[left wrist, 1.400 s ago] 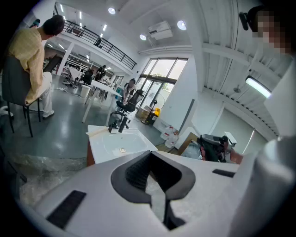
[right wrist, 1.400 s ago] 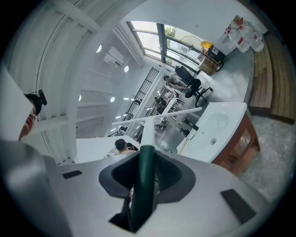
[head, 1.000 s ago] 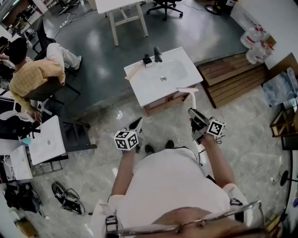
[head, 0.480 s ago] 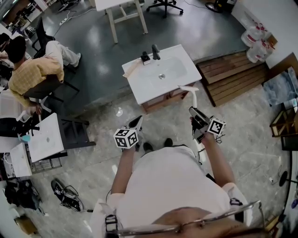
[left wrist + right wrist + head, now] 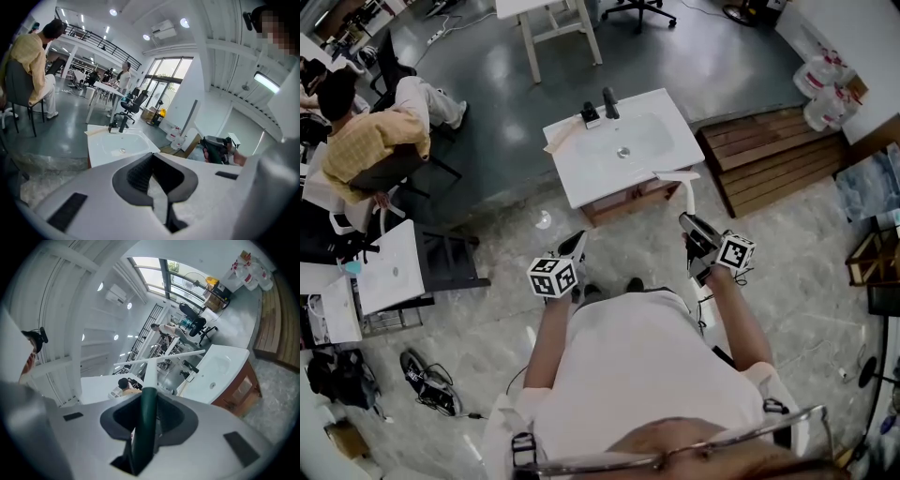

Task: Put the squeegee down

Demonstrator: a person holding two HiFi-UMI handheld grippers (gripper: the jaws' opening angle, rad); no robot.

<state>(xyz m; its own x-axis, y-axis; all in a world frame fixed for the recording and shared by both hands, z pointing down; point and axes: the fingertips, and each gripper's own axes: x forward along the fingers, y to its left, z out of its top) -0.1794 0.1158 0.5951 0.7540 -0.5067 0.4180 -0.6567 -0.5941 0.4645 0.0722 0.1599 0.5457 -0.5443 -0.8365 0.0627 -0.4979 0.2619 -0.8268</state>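
Squeegee held in the air in the right tongs, short of the white basin surface.

The surface (image 5: 586, 178), a white basin top with a dark tap (image 5: 607, 101), stands where grey polished floor (image 5: 487, 103) meets marbled tile. A wooden pallet (image 5: 769, 159) lies to its right, a seated person (image 5: 361, 150) is at far left, and the labels on the white jugs (image 5: 825, 89) are too small to read. The right tongs (image 5: 690, 225) grip the dark green handle of the squeegee (image 5: 688, 199). Its long axis runs away from the holder toward the surface, with the white blade crosswise at the far end, by the surface's near right corner. The left tongs (image 5: 574, 246) stand slightly parted, with nothing between them.
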